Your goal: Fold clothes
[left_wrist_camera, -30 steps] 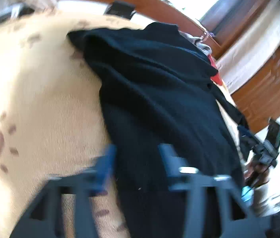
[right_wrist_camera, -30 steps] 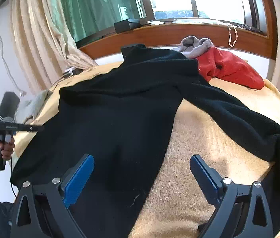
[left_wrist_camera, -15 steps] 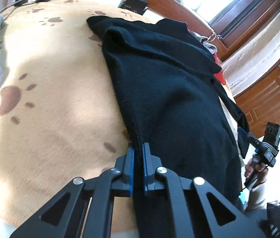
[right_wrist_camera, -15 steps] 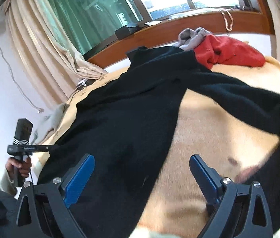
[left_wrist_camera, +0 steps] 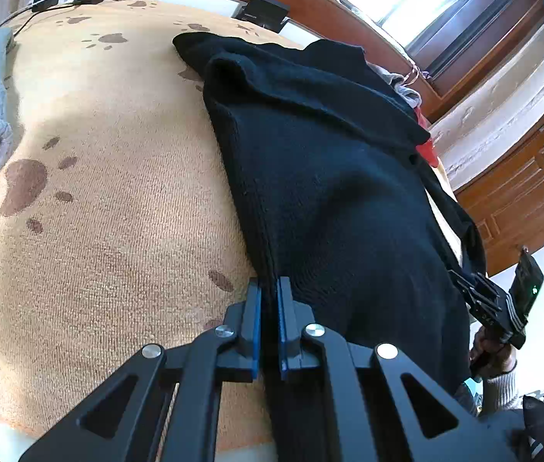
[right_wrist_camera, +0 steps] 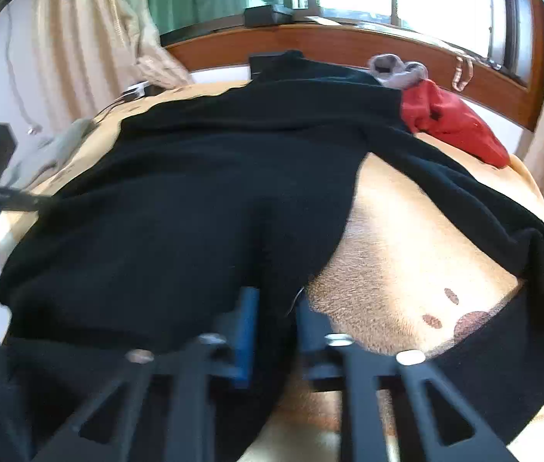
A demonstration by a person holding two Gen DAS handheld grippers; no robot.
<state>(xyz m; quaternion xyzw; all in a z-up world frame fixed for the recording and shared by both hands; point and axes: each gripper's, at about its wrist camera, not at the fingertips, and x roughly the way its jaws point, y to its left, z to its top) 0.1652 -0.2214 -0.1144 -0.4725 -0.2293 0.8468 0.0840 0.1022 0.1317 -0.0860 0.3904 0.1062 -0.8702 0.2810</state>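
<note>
**A:** Start with the biggest thing under you: the tan, ribbed bed blanket with brown paw prints (left_wrist_camera: pixel 125 231). It gives you a flat, grippy base, so anything you drag over it will catch rather than slide.

**B:** And the garment?

**A:** The black knitted sweater (left_wrist_camera: pixel 329 192) lies spread across that blanket, collar towards the wooden window ledge (right_wrist_camera: pixel 348 44), one long sleeve trailing off to your right side and curling round the blanket's near edge. The red crumpled garment (right_wrist_camera: pixel 452 123) and a small grey one (right_wrist_camera: pixel 397 69) sit beyond it near the ledge, clear of your fold.

**B:** What do my tools have?

**A:** Your left gripper (left_wrist_camera: pixel 268 327) is clamped on the sweater's left hem edge; you can see dark knit running between the blue pads. Your right gripper (right_wrist_camera: pixel 272 331) has its jaws drawn in on the hem at the other side, with black fabric between them, though that view is blurred, so I judge the hold rather than see it crisply.

**B:** How do I do this step well?

**A:** Lift both corners together and level, so the hem stays taut between your hands. Raise the fabric off the blanket rather than dragging it. Mind the trailing sleeve: it could pull the body askew. Carry the hem towards the collar and lay it down squarely.
</note>
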